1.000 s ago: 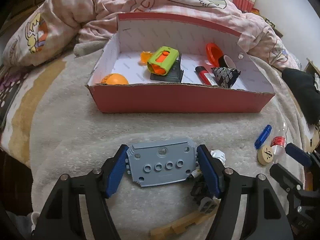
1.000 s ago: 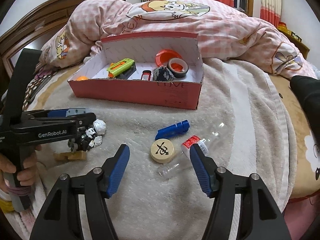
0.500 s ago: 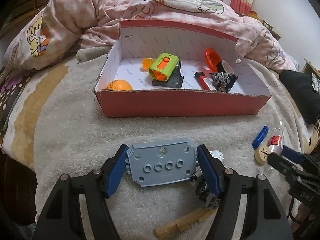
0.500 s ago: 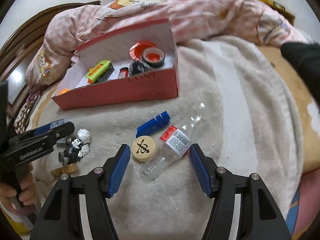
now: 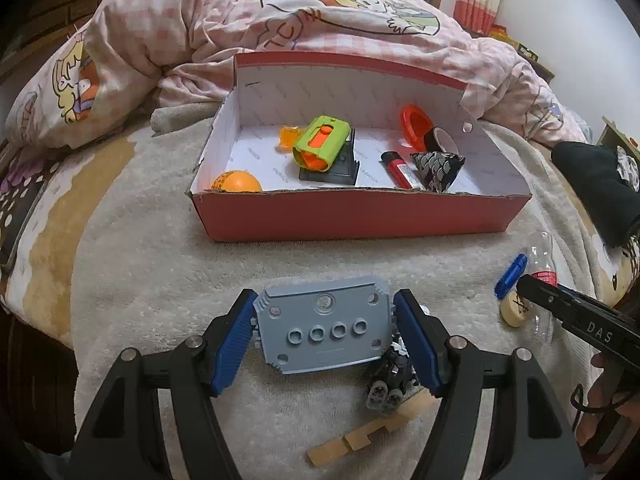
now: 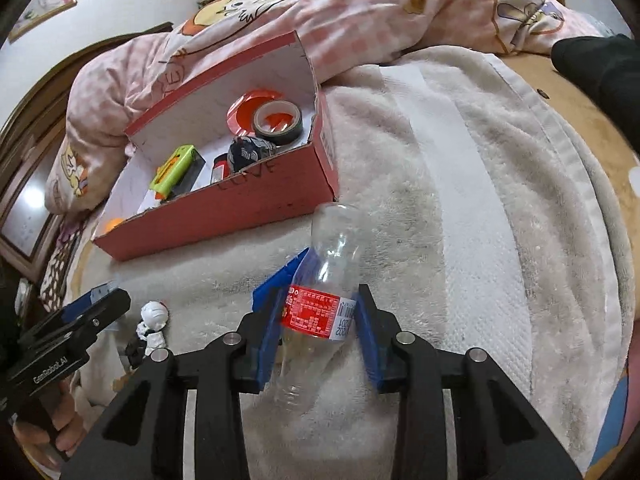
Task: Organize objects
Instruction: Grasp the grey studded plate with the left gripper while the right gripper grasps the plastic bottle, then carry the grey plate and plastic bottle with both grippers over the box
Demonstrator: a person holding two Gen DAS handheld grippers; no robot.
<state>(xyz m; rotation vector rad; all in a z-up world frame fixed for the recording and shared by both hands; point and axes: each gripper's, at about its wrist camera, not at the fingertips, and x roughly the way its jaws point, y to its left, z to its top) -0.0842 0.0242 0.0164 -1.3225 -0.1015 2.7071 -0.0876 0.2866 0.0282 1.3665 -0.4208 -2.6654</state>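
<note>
My left gripper is shut on a grey plastic plate with holes, held just above the beige blanket in front of the red box. My right gripper has closed onto a clear plastic bottle with a red label that lies on the blanket, its pads touching both sides of the label. The box holds a green-orange toy, an orange ball, a red lighter, a tape roll and a patterned pouch.
A blue clip and a round wooden piece lie right of the left gripper. A small robot figure and a wooden block lie under it. A pink duvet is behind the box. A black garment lies at the right.
My right gripper moved forward and down over the bottle and closed onto its label. My left gripper, with the grey plate, has drawn back a little from the box.
</note>
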